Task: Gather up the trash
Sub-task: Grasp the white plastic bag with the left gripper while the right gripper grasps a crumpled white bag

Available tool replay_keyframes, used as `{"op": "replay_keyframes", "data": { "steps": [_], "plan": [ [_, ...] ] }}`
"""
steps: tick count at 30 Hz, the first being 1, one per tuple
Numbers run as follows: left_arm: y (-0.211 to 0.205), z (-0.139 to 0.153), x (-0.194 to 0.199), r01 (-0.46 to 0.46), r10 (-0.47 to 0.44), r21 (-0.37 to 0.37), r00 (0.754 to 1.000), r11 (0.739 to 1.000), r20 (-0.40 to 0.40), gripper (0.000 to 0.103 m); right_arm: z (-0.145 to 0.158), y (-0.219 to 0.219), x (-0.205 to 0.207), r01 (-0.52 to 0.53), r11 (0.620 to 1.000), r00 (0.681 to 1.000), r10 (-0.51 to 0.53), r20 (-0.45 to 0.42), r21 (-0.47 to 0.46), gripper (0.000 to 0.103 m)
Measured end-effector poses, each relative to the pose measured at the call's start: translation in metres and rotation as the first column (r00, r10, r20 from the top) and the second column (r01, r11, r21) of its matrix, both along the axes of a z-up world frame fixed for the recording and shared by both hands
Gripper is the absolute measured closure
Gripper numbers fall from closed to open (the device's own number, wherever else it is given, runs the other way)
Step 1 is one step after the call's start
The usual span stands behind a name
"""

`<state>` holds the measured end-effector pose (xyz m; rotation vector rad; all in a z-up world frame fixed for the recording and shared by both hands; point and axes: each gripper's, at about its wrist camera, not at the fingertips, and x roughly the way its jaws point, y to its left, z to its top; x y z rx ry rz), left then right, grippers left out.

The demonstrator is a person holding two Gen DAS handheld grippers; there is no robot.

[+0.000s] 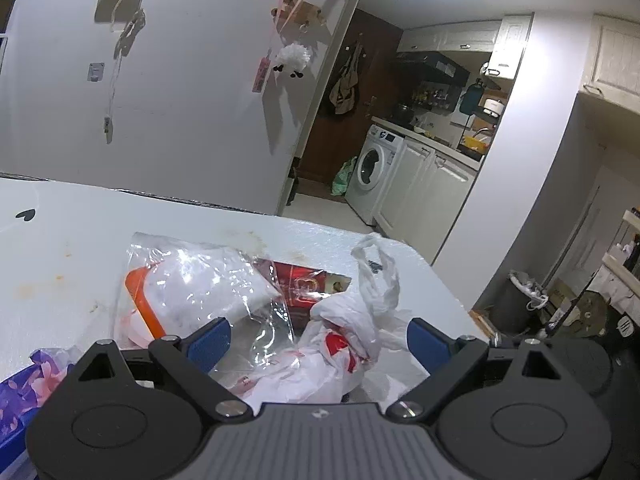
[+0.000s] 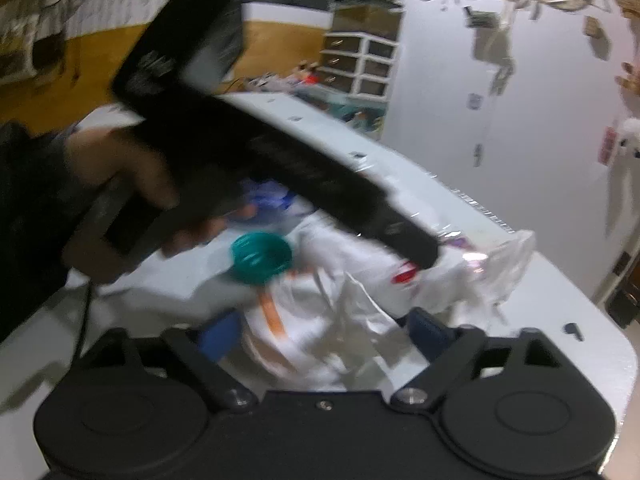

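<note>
At the bottom of the left wrist view, the left gripper (image 1: 318, 344) stands with its jaws spread wide, the blue pads (image 1: 210, 342) to either side of a crumpled white plastic bag (image 1: 344, 344) with red print. The pads do not press on the bag; it lies loose on the white table (image 1: 72, 248) between them. Just beyond it, toward the middle of the frame, a clear plastic bag (image 1: 200, 280) covers an orange-rimmed container (image 1: 140, 300) and a dark red wrapper (image 1: 306, 286). A purple flowered packet (image 1: 28, 384) sits at the lower left edge. Past the table edge, at the right, a lined trash bin (image 1: 516, 300) stands on the floor, and farther back a washing machine (image 1: 374, 170) sits under a kitchen counter.

Low in the right wrist view, which is blurred, the right gripper (image 2: 324, 340) also has its jaws apart, around the near side of the same heap of white plastic and an orange strip, with nothing clamped. A teal round object (image 2: 260, 258) lies just beyond, at centre left. Above it, the person's hand (image 2: 132, 184) holds the other gripper, which crosses the frame from upper left toward the bag pile. A set of drawers (image 2: 360, 64) stands far back.
</note>
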<state>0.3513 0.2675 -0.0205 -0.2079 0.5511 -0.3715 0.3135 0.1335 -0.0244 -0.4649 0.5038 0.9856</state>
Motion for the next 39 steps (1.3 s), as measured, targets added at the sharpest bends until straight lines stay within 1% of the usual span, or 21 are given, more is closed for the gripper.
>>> {"op": "replay_keyframes", "data": {
  "steps": [3,5,7,10,11,13,14,20,22,25,26,27,28,29,30,31,32,34,36,37,39],
  "plan": [
    [-0.004,-0.005,-0.001,-0.009,0.009,0.012,1.000,1.000,-0.009,0.009,-0.005,0.003,-0.007,0.014,0.999,1.000,-0.014,0.009,-0.038,0.033],
    [-0.004,-0.006,0.000,-0.003,0.003,0.011,1.000,1.000,-0.019,0.009,-0.005,0.002,-0.010,0.029,0.999,1.000,-0.029,-0.002,-0.016,0.037],
    [-0.006,-0.006,-0.001,0.006,-0.005,0.012,0.999,1.000,-0.035,0.009,-0.005,0.001,-0.012,0.041,0.999,0.999,-0.041,-0.016,-0.007,0.051],
    [-0.008,-0.004,-0.001,0.028,-0.027,0.008,0.998,1.000,-0.062,0.009,-0.004,-0.004,-0.019,0.060,0.998,0.998,-0.060,-0.019,-0.002,0.066],
    [-0.009,-0.004,-0.001,0.034,-0.032,0.014,0.997,0.999,-0.075,0.009,-0.003,-0.007,-0.022,0.065,0.998,0.998,-0.065,-0.025,0.003,0.069],
    [-0.013,-0.003,-0.002,0.056,-0.054,0.022,0.994,0.998,-0.095,0.010,-0.001,-0.020,-0.027,0.083,0.996,0.996,-0.082,-0.047,0.016,0.083],
    [-0.016,-0.003,-0.002,0.068,-0.066,0.022,0.993,0.997,-0.102,0.012,0.000,-0.026,-0.030,0.094,0.995,0.994,-0.093,-0.054,0.021,0.086],
    [-0.029,-0.008,-0.003,0.127,-0.120,0.039,0.983,0.991,-0.137,0.022,0.004,-0.070,-0.053,0.172,0.985,0.982,-0.169,-0.085,0.030,0.090],
    [-0.033,-0.010,-0.002,0.137,-0.129,0.049,0.981,0.989,-0.143,0.023,0.007,-0.087,-0.062,0.199,0.979,0.976,-0.195,-0.098,0.034,0.090],
    [-0.041,-0.013,0.000,0.116,-0.104,0.076,0.984,0.990,-0.146,0.023,0.014,-0.107,-0.076,0.212,0.976,0.971,-0.206,-0.124,0.038,0.090],
    [-0.042,-0.013,0.002,0.108,-0.095,0.084,0.985,0.991,-0.146,0.023,0.016,-0.111,-0.080,0.208,0.977,0.971,-0.201,-0.132,0.041,0.090],
    [-0.045,-0.014,0.003,0.101,-0.087,0.092,0.985,0.991,-0.146,0.023,0.019,-0.116,-0.085,0.204,0.978,0.971,-0.196,-0.138,0.046,0.084],
    [-0.047,-0.015,0.004,0.098,-0.082,0.100,0.986,0.990,-0.148,0.023,0.024,-0.116,-0.085,0.197,0.979,0.972,-0.189,-0.138,0.050,0.069],
    [-0.048,-0.016,0.003,0.094,-0.078,0.106,0.986,0.990,-0.147,0.023,0.027,-0.119,-0.089,0.191,0.980,0.974,-0.182,-0.133,0.056,0.060],
    [-0.050,-0.016,0.003,0.090,-0.074,0.111,0.987,0.990,-0.140,0.024,0.033,-0.122,-0.094,0.185,0.981,0.977,-0.176,-0.119,0.063,0.044],
    [-0.051,-0.017,0.004,0.082,-0.066,0.114,0.988,0.990,-0.137,0.025,0.037,-0.124,-0.098,0.176,0.982,0.980,-0.168,-0.105,0.070,0.031],
    [-0.051,-0.016,0.004,0.078,-0.062,0.115,0.989,0.990,-0.134,0.030,0.042,-0.125,-0.100,0.166,0.983,0.983,-0.159,-0.091,0.079,0.026],
    [-0.051,-0.018,0.003,0.070,-0.055,0.117,0.990,0.991,-0.126,0.034,0.048,-0.127,-0.098,0.149,0.984,0.987,-0.143,-0.071,0.093,0.006],
    [-0.053,-0.018,0.003,0.067,-0.051,0.132,0.991,0.989,-0.121,0.041,0.052,-0.125,-0.090,0.153,0.983,0.987,-0.146,-0.068,0.106,0.002],
    [-0.053,-0.018,0.003,0.063,-0.047,0.134,0.992,0.989,-0.119,0.047,0.051,-0.122,-0.084,0.157,0.982,0.985,-0.148,-0.087,0.106,0.000],
    [-0.055,-0.018,0.003,0.062,-0.047,0.133,0.992,0.989,-0.117,0.050,0.045,-0.115,-0.071,0.186,0.978,0.976,-0.172,-0.136,0.095,0.000]
  ]
}}
